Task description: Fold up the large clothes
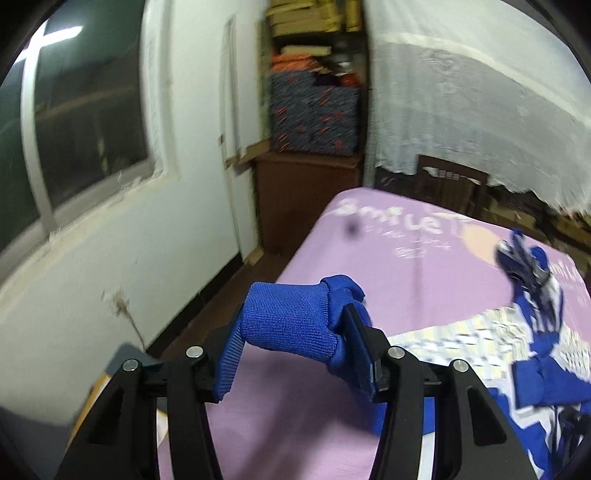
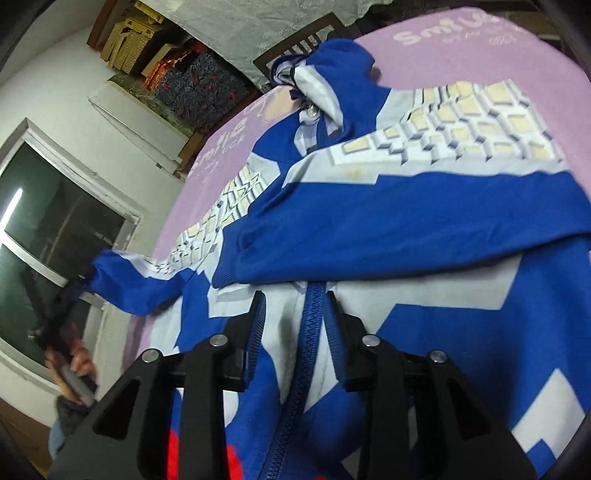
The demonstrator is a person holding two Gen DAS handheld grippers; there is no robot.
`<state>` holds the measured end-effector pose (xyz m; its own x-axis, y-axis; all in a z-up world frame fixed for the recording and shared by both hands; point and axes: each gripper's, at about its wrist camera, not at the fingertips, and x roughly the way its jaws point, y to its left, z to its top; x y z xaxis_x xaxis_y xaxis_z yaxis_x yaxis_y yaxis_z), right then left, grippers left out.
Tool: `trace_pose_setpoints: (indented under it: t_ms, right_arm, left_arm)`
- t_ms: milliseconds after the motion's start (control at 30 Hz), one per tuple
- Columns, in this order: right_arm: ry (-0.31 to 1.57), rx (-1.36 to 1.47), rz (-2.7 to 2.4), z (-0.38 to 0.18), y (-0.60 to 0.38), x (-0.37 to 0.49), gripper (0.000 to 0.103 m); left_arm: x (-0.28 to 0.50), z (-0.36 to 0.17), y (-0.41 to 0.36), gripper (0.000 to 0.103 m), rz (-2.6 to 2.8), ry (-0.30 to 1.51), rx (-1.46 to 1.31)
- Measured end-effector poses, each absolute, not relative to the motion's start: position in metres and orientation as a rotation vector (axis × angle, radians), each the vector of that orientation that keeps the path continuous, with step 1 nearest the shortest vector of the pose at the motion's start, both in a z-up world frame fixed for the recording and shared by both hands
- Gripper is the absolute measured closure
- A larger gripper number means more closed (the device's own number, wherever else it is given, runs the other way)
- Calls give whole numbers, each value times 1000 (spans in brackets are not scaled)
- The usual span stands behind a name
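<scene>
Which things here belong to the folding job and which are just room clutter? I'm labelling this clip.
Part of the job:
blue jacket
ribbed sleeve cuff, held in the left claw
zipper, between the open fingers of the right claw
purple bedsheet

Just lying about:
patterned storage box
cardboard boxes
lace curtain
window

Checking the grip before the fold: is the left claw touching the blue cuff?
Touching. The left wrist view shows the left claw shut on the cuff.
</scene>
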<state>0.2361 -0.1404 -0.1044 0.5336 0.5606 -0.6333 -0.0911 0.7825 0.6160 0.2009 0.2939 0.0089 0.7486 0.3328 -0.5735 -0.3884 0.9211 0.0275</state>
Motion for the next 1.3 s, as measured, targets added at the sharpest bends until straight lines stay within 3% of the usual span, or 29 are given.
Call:
trace_pose_setpoints:
  t_ms: [400, 767, 833, 967, 1033, 1200, 1300]
  right_arm:
    - [891, 754, 379, -103, -184, 238, 70]
    - [873, 858, 350, -106, -216, 240, 61]
    - [874, 857, 352, -106, -216, 241, 60]
    - [866, 836, 365, -103, -212, 241, 60]
    - [865, 816, 381, -101, -208, 241, 60]
    - [845, 680, 462, -87, -180, 234, 59]
    - [829, 570, 506, -79, -156, 226, 47]
  left_arm:
    - [228, 25, 120, 50, 176, 584, 127]
    - [257, -58, -5, 46, -36, 741, 271]
    - [254, -66, -5, 42, -46, 756, 282]
    - [230, -47, 17, 14, -40, 678, 271]
    - [216, -35, 38, 7, -27, 642, 256]
    - [196, -30, 94, 6, 47, 645, 224]
    - [192, -44, 123, 6, 77, 686, 187]
